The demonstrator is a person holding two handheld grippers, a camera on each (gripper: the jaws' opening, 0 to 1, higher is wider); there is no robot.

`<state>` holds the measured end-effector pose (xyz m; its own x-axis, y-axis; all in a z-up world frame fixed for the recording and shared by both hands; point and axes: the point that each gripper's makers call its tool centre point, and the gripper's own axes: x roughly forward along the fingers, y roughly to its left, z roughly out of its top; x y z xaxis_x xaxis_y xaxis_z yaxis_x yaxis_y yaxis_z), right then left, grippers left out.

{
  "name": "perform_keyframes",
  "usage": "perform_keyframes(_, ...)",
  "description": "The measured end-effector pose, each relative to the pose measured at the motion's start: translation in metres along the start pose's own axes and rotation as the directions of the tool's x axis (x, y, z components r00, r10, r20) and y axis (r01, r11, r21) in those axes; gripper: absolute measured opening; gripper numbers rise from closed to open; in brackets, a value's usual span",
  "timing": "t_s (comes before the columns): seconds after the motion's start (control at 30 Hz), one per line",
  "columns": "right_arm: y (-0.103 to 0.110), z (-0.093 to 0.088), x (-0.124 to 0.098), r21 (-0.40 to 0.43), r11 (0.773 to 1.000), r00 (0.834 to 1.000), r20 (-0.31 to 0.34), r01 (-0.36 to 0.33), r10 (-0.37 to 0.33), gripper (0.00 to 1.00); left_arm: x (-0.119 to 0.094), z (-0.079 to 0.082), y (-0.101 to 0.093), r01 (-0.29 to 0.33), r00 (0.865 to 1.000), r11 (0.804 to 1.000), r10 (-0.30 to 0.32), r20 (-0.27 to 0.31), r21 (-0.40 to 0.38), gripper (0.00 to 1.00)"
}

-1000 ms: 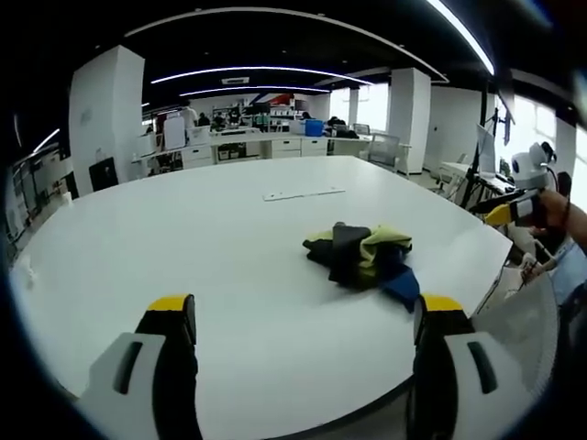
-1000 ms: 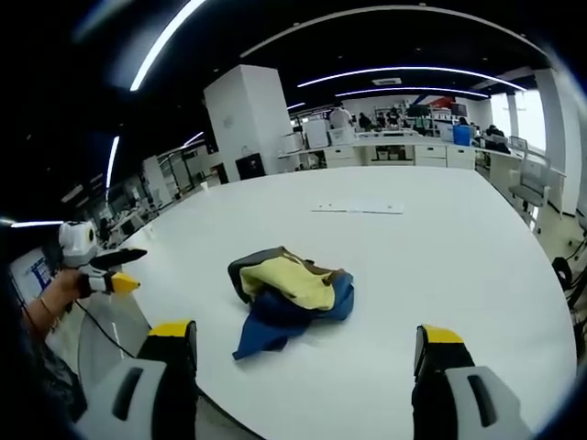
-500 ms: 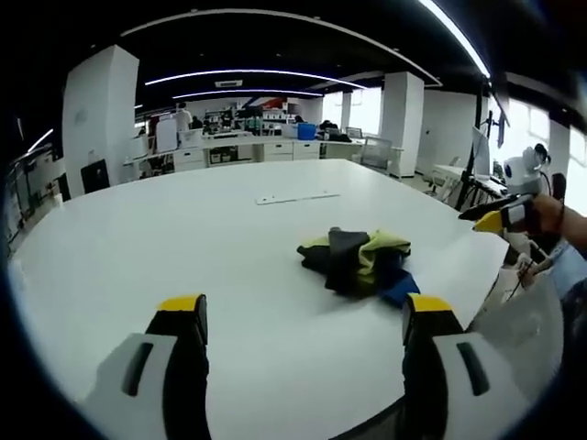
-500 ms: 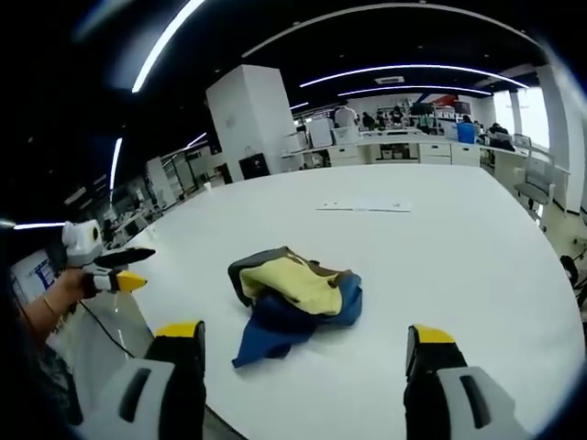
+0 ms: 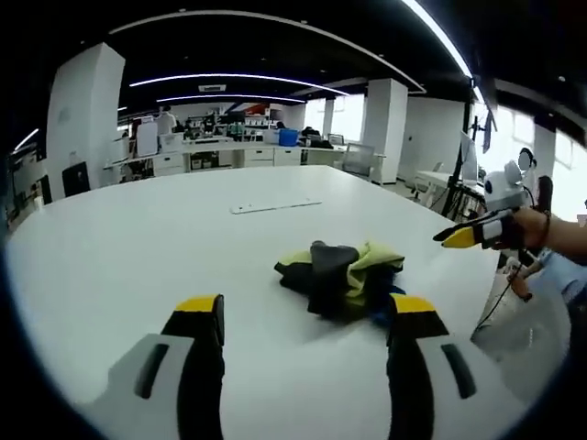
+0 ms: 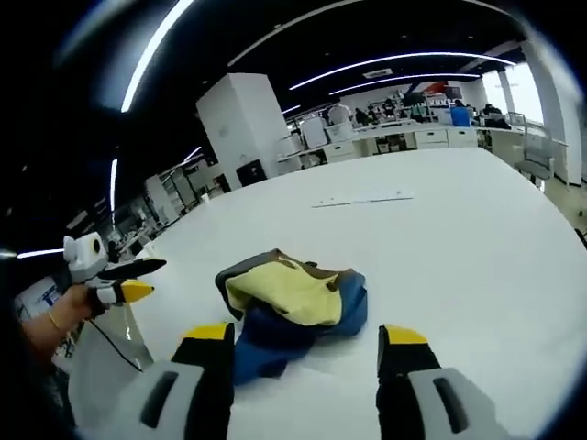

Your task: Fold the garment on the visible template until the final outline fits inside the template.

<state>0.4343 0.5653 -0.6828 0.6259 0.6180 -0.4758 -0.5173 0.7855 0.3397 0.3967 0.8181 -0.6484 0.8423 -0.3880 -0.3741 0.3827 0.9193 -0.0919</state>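
1. Closed in on the garment (image 5: 341, 278) from both sides over the last second. Sat bigger and lower in both views than a second earlier, right up near the jaw tips now.
2. Left gripper (image 5: 305, 316): jaws spread, a bit narrower than a second back, nothing between them. Hovered just short of the heap, not touching.
3. Right gripper (image 6: 304, 341): same deal, jaws apart but pulled in some, empty. Blue edge of the garment (image 6: 292, 307) lay just ahead of the tips, roughly between them.
4. Garment itself hadn't budged: still a crumpled yellow, dark and blue pile on the white table (image 5: 138, 238), close to the near edge. No flat outline at all.
5. Spotted a thin pale strip (image 5: 275, 206) further back on the table, well apart from the pile. Couldn't tell if that's the template.
6. Looked like the approach-to-grab step, so folding basically not started. Probably needs spreading out first.
7. Could catch several layers at once grabbing into a bunched pile like that.
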Motion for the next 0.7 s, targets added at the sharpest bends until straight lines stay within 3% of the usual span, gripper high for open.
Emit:
perform_keyframes(0.3,-0.023,0.001,0.018,0.035,0.999,0.999,-0.027,0.034,-0.033,0.44,0.031,-0.002,-0.015,0.083,0.996,0.997,-0.083,-0.024,0.001,0.56)
perform_keyframes(0.47,-0.029,0.003,0.031,0.031,0.999,0.998,-0.051,0.031,-0.029,0.35,0.047,-0.007,-0.018,0.104,0.994,0.995,-0.104,-0.045,0.001,0.53)
perform_keyframes(0.7,-0.037,0.002,0.051,0.038,0.999,0.996,-0.088,0.031,-0.028,0.31,0.066,-0.014,-0.016,0.116,0.991,0.993,-0.118,-0.071,-0.026,0.51)
